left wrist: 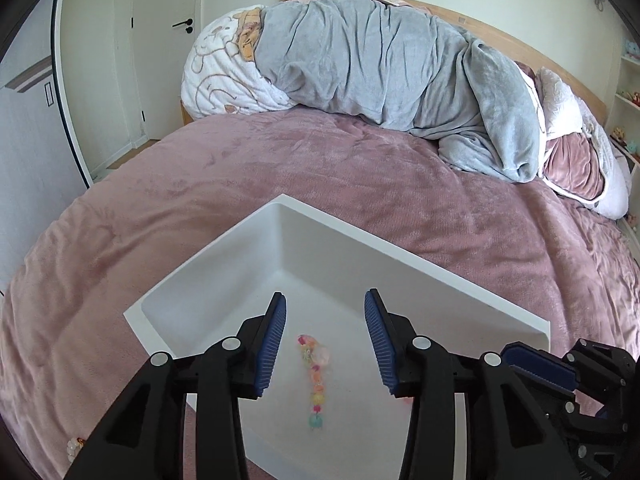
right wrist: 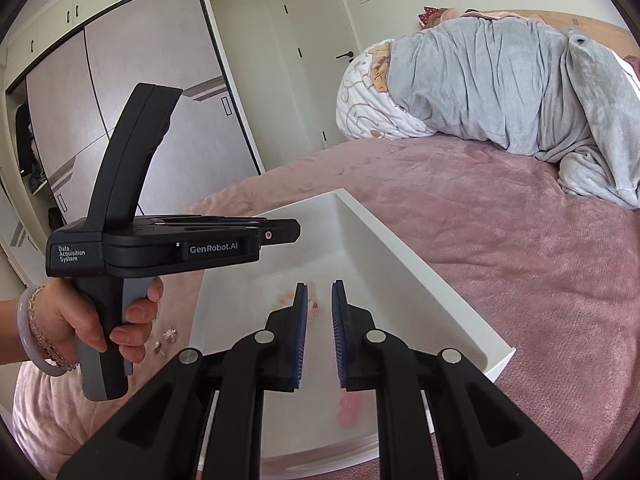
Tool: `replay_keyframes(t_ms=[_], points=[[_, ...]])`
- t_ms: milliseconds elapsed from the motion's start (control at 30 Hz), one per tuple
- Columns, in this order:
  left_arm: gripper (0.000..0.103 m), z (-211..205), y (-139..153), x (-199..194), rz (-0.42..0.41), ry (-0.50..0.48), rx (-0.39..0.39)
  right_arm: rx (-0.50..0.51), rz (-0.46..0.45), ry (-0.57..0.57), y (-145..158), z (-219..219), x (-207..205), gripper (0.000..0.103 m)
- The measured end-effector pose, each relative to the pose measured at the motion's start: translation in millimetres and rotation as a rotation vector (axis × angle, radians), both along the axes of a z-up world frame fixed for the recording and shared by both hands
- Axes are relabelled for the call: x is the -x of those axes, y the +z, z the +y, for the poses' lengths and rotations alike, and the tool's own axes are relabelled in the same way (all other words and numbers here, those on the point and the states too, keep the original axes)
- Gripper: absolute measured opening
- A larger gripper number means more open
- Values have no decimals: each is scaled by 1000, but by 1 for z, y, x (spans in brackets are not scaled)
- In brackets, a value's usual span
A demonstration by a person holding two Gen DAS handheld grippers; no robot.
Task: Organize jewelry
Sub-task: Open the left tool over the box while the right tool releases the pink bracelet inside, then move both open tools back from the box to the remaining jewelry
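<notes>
A white tray lies on the pink bedspread. A colourful beaded bracelet lies stretched out on its floor. My left gripper hovers open and empty above it, with the bracelet between and below the jaws. In the right wrist view the same tray holds the bracelet and a pink piece. My right gripper hangs over the tray with jaws slightly apart and nothing between them. Small jewelry pieces lie on the bedspread left of the tray. Another beaded piece lies at the lower left.
A grey blanket and pillows are piled at the head of the bed. The pink bedspread surrounds the tray. A wardrobe and door stand to the left. The person's hand holds the left gripper body beside the tray.
</notes>
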State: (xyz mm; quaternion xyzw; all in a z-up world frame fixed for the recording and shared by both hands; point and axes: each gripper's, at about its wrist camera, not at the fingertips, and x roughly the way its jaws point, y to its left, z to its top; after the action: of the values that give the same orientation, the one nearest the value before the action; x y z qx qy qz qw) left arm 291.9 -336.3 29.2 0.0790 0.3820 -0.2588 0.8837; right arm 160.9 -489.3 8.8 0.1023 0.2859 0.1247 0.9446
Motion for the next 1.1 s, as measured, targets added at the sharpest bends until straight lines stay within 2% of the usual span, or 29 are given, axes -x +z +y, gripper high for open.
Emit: replay_keyframes(t_ms=[67, 167, 233, 267, 400, 467, 533, 600, 767, 900, 1100], points=[[53, 4, 2, 2, -12, 4, 10, -3, -4, -1, 2, 0, 1, 14], [56, 14, 11, 5, -26, 23, 51, -6, -12, -5, 6, -2, 3, 15], [61, 21, 15, 7, -32, 34, 72, -3, -22, -11, 10, -1, 7, 28], [64, 25, 18, 8, -38, 40, 81, 3, -32, -16, 13, -1, 9, 31], [69, 45, 33, 21, -92, 39, 98, 23, -59, -3, 27, 5, 17, 33], [87, 59, 43, 37, -153, 48, 75, 27, -77, 9, 36, 10, 22, 34], [92, 80, 53, 61, -241, 67, 85, 32, -100, 18, 45, 17, 28, 46], [93, 103, 58, 79, -281, 83, 93, 44, -122, 32, 54, 27, 33, 54], [93, 165, 68, 104, -304, 168, 98, 85, -145, 102, 66, 62, 46, 55], [94, 218, 79, 117, -315, 247, 109, 93, -143, 147, 70, 88, 54, 63], [94, 285, 73, 141, -338, 325, 22, 124, -121, 182, 67, 120, 62, 63]])
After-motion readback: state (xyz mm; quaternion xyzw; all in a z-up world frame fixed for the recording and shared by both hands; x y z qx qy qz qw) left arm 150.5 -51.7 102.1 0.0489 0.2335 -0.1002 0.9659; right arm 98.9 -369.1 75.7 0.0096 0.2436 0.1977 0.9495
